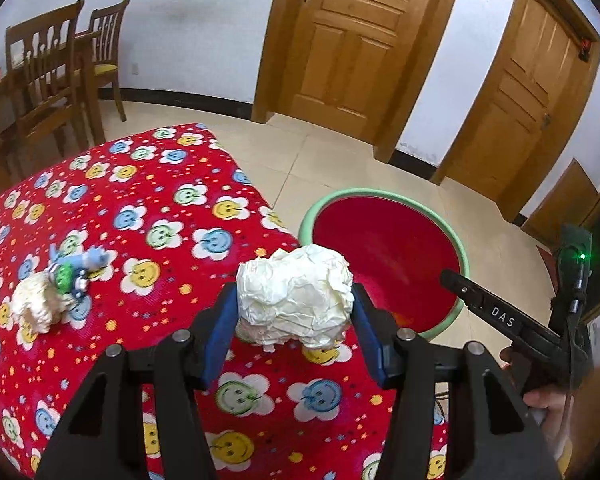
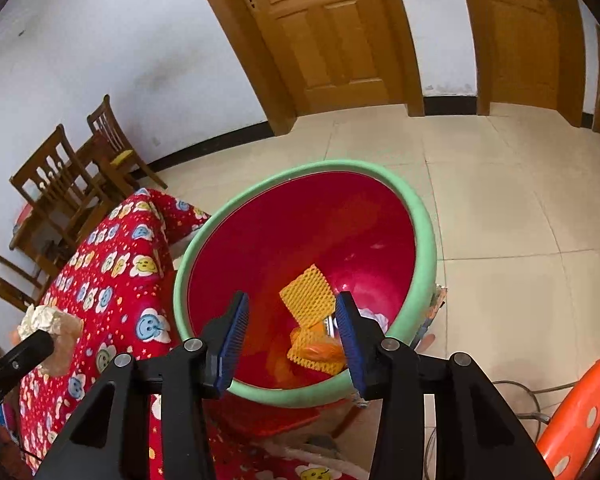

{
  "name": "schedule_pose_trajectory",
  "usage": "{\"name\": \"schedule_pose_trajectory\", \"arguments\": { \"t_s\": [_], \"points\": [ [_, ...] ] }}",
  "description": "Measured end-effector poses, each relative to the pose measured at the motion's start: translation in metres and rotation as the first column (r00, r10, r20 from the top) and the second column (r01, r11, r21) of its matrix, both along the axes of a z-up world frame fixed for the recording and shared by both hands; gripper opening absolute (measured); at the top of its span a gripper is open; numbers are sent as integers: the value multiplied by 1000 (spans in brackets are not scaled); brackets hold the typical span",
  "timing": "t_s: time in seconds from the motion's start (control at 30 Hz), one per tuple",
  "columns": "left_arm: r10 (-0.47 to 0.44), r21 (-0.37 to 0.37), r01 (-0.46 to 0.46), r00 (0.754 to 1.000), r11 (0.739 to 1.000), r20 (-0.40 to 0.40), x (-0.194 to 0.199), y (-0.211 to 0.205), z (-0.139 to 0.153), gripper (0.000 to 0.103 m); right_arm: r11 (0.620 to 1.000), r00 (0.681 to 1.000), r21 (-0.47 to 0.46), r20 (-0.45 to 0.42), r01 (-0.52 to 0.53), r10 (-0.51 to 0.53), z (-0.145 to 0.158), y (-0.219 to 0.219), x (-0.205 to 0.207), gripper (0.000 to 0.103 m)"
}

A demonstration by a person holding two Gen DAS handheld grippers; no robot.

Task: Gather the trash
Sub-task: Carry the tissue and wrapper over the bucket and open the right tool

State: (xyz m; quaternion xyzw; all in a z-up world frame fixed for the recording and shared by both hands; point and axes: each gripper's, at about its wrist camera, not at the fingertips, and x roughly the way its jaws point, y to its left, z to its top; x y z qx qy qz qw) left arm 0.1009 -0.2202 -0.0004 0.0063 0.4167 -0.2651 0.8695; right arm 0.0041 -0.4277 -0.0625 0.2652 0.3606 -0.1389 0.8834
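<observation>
**Paper ball in your left gripper, right gripper empty over the basin**

Your left gripper [image 1: 294,316] is clamped on a crumpled white paper ball [image 1: 294,296]; the blue pads [image 1: 220,330] press on it from both sides. The ball hangs above the near edge of the table with the red smiley-flower cloth [image 1: 140,216], close to the corner that faces the basin.

The red basin with the green rim [image 2: 414,216] stands on the tiled floor just beside that table. Your right gripper [image 2: 292,332] is over the basin and its jaws stand apart, with nothing between the pads. Below them, inside the basin, lie yellow foam net pieces [image 2: 308,294], and something orange [image 2: 320,352] lies under them; a bit of white shows near the wall, but you cannot tell what it is.

On the cloth, well apart from the held ball, a second crumpled paper wad [image 1: 36,304] lies touching a small blue and green toy [image 1: 76,270].

In the left view, your right gripper's finger shows at the right, over the basin rim. Wooden chairs [image 1: 48,76] stand by the wall, and an orange plastic stool [image 2: 576,416] stands near the basin.
</observation>
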Motion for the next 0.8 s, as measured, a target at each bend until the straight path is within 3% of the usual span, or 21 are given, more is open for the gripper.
{"name": "schedule_pose_trajectory", "arguments": {
  "t_s": [0.33,0.8],
  "points": [
    [-79,32,79,997,996,-6,5,-39,-9,56,997,996,-14,54,73,-72,14,-8,-22,53],
    [-174,71,175,985,982,-12,12,-100,-25,58,988,986,23,75,150,-151,14,-30,-42,54]
  ]
}}
